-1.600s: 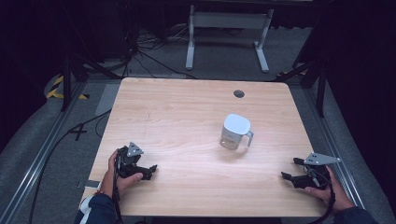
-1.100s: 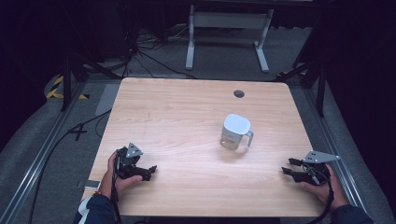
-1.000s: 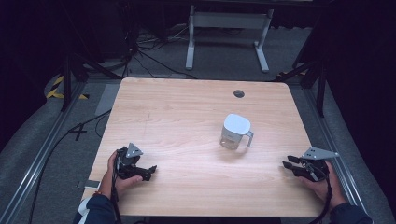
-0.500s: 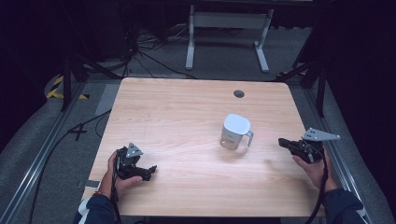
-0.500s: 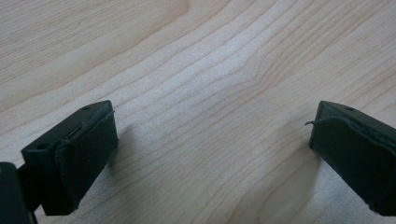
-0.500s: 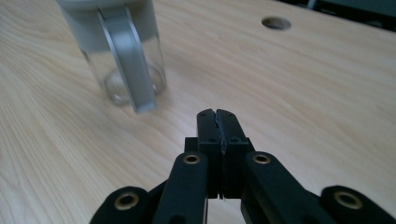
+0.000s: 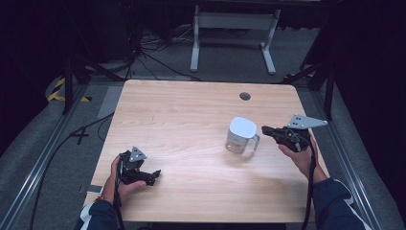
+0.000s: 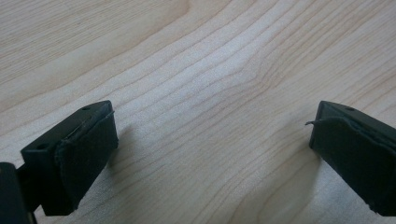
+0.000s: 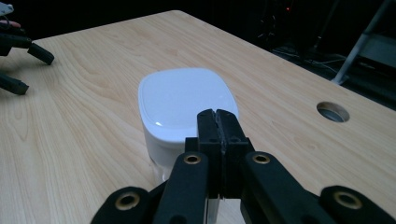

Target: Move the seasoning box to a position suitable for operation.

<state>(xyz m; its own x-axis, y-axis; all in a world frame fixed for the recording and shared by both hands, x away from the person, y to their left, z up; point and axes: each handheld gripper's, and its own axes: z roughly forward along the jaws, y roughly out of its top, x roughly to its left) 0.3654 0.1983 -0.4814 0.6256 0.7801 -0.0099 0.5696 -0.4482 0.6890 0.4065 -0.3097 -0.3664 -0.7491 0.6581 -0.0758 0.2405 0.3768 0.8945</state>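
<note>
A clear jug with a white lid point(image 7: 241, 134) stands right of the table's middle, its handle toward the right. My right gripper point(image 7: 266, 129) hovers just right of that handle, its jaws pressed together with nothing between them. In the right gripper view the shut tips point(image 9: 217, 122) sit in front of the white lid point(image 9: 187, 100). My left gripper point(image 7: 154, 176) rests open near the front left of the table. In the left gripper view, the left gripper point(image 8: 210, 154) has its pads spread wide over bare wood.
The light wooden table point(image 7: 191, 110) has a round cable hole point(image 7: 245, 96) near its far edge, and the hole point(image 9: 332, 111) lies beyond the jug in the right gripper view. The left gripper point(image 9: 23, 60) shows far off there. A metal stand point(image 7: 234, 28) is on the floor behind.
My right gripper has moved from the front right edge forward and left, up to the jug's handle side. The left gripper and the jug have stayed put.
</note>
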